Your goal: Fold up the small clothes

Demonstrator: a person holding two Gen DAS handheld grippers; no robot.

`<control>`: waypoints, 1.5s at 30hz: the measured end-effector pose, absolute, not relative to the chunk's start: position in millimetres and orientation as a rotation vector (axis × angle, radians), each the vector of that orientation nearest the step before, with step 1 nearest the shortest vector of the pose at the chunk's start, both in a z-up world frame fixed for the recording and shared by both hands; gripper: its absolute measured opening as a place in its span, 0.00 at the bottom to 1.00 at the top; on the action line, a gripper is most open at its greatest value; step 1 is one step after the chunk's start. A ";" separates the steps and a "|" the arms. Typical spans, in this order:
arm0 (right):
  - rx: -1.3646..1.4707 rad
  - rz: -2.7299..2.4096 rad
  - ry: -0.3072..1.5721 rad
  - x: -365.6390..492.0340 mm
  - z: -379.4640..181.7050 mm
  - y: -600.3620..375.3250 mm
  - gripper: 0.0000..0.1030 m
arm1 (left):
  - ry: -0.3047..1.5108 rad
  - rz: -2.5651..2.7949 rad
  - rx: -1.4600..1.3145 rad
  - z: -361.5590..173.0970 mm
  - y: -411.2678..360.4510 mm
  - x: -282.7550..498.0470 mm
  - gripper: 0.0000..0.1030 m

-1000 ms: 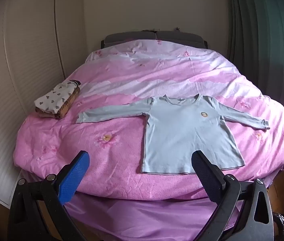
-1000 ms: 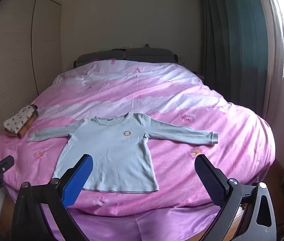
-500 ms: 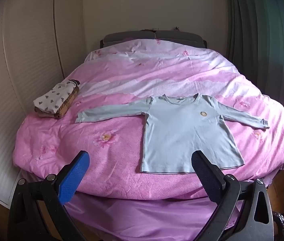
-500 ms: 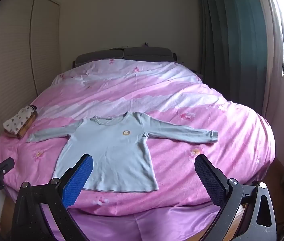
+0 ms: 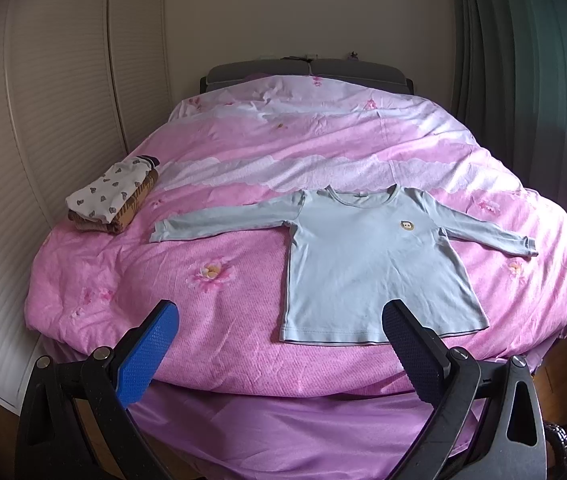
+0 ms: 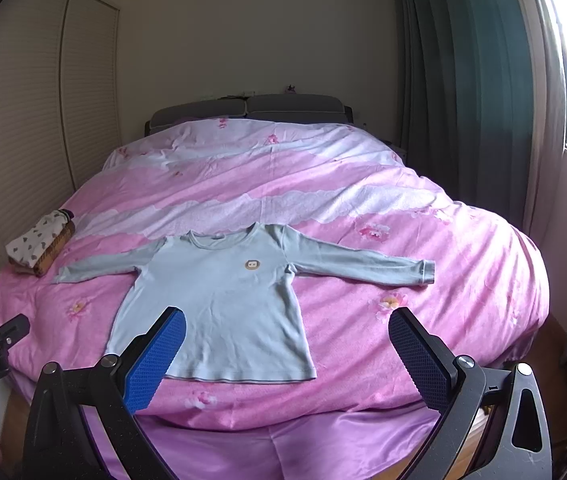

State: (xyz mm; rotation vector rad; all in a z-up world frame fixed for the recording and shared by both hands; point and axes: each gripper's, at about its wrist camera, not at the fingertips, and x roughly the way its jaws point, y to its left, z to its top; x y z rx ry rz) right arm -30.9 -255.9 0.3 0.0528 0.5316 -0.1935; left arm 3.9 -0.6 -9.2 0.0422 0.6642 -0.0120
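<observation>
A pale blue long-sleeved child's shirt (image 5: 367,256) (image 6: 219,296) lies flat and face up on the pink bed cover, both sleeves spread out sideways, a small round badge on the chest. My left gripper (image 5: 279,344) hovers open at the foot of the bed, off the shirt's lower left. My right gripper (image 6: 287,352) hovers open before the shirt's hem, nothing between its blue pads. Neither gripper touches the cloth.
A stack of folded clothes (image 5: 113,196) (image 6: 39,242) with a heart-print piece on top sits at the bed's left edge. The pink quilt (image 5: 323,140) covers the bed. Wardrobe doors (image 5: 63,100) stand left, dark curtains (image 6: 463,100) right.
Both views have shifted only slightly; the shirt and the folded stack lie as before, and both grippers stay open.
</observation>
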 end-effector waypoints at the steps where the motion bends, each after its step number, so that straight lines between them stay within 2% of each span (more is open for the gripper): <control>1: 0.053 -0.194 0.531 -31.0 0.0 -256.1 1.00 | 0.664 -0.011 0.042 -8.4 -0.7 3.7 1.00; 45: 0.055 -0.192 0.542 -29.1 -0.4 -254.7 1.00 | 0.670 -0.007 0.041 -14.4 5.6 3.2 1.00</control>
